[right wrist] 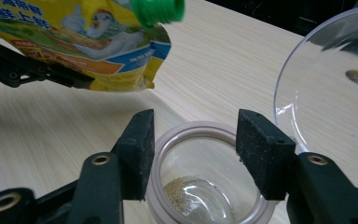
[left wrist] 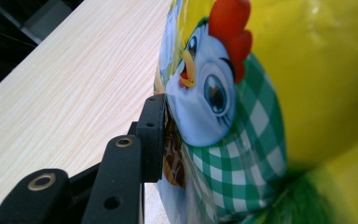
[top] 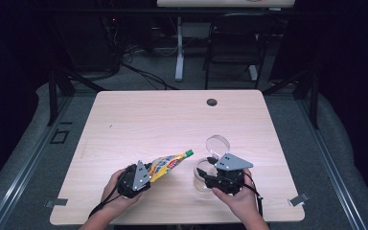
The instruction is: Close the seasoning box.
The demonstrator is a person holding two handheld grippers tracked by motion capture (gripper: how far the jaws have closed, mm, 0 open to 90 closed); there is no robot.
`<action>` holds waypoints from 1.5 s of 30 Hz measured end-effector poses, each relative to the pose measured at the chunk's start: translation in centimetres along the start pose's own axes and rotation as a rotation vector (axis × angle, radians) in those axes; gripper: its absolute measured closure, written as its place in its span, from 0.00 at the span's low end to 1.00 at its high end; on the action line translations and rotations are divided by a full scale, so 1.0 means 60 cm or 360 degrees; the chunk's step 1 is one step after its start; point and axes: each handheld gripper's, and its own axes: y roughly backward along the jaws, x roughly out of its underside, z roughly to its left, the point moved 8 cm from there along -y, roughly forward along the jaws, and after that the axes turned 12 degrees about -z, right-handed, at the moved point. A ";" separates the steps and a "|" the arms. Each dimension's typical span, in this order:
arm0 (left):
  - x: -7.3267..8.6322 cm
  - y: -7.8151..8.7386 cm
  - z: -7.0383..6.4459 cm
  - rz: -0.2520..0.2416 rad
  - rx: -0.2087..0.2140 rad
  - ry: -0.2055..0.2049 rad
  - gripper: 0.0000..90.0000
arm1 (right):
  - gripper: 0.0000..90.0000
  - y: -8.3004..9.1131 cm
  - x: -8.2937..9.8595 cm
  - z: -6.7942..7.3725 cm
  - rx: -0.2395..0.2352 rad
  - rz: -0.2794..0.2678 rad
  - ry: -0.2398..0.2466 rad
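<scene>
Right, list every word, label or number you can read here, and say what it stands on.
Yellow pouch, right gripper view: a top row of Chinese characters ending "鲜上鲜"; the earlier ones are cut off and blurred.
Blue band on the same pouch: white characters, too small to read.
Glass jar and clear lid: no text.

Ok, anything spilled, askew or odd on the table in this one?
Nothing spilled. The yellow pouch is held tilted by the left gripper, green cap on. The right gripper straddles the open jar, a few granules at its bottom. The clear lid stands propped behind.
</scene>
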 end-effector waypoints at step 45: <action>-0.005 -0.016 -0.020 0.0123 -0.0062 -0.0307 0.75 | 0.77 -0.007 -0.006 0.033 -0.0024 -0.0062 0.0293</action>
